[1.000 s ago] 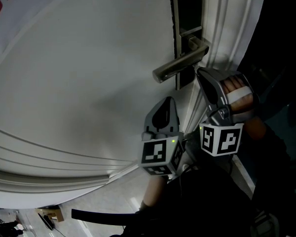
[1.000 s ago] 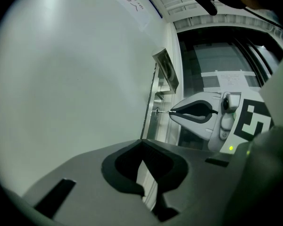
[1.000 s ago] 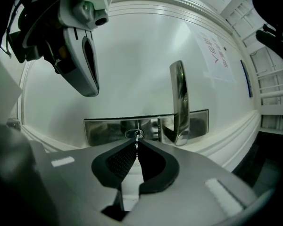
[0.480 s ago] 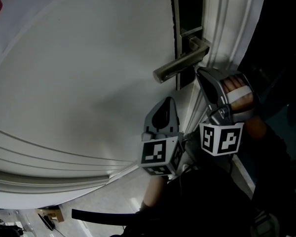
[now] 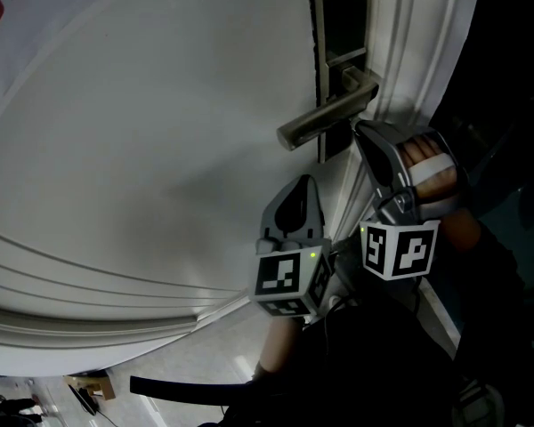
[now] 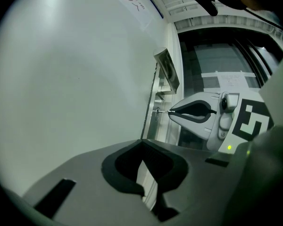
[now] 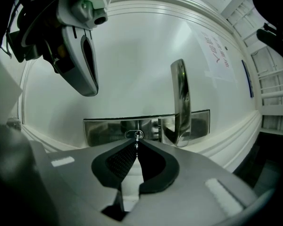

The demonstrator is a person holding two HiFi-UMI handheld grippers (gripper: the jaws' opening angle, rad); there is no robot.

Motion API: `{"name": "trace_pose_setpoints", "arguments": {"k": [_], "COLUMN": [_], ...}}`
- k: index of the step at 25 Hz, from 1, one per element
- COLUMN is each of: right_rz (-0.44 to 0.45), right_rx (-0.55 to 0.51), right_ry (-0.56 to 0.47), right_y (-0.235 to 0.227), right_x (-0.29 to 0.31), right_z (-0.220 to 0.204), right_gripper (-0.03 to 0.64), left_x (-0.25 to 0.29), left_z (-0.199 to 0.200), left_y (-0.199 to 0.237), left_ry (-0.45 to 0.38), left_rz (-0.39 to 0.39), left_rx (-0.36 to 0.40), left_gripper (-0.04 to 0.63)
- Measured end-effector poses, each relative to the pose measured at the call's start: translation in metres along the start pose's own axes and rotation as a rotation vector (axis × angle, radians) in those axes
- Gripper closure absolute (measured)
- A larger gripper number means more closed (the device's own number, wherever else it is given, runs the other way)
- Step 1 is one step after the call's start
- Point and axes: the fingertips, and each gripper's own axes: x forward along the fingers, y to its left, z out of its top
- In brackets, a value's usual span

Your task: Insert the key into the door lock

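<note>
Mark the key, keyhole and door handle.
Small silver metal key [image 7: 137, 143]: right gripper view, on its shaft.
Oval silver keyhole [image 7: 135, 134]: right gripper view, on its rim.
Silver metal lever handle [image 5: 325, 118]: head view, mid-lever.

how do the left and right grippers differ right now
The right gripper is shut on the key, whose tip is at the lock plate's keyhole; the left gripper is shut on nothing. The right gripper sits under the door handle; the left gripper faces bare door. Both have their jaws together.
</note>
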Motion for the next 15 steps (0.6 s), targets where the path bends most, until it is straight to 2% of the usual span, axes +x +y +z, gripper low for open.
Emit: {"name": "trace_pose_setpoints", "arguments": {"k": [15], "right_rz": [0.004], "right_rx": [0.000], "right_ry": [-0.001], "right_y": [0.0001], "right_x": [0.0000], "right_z": [0.0001], "right_gripper": [0.604], "left_x": [0.0014], "left_z": [-0.0032], "left_y": [0.0007], "left_ry": [0.009], "left_rz": [-0.010], "left_rx": [0.015], "left_gripper": [0.595]}}
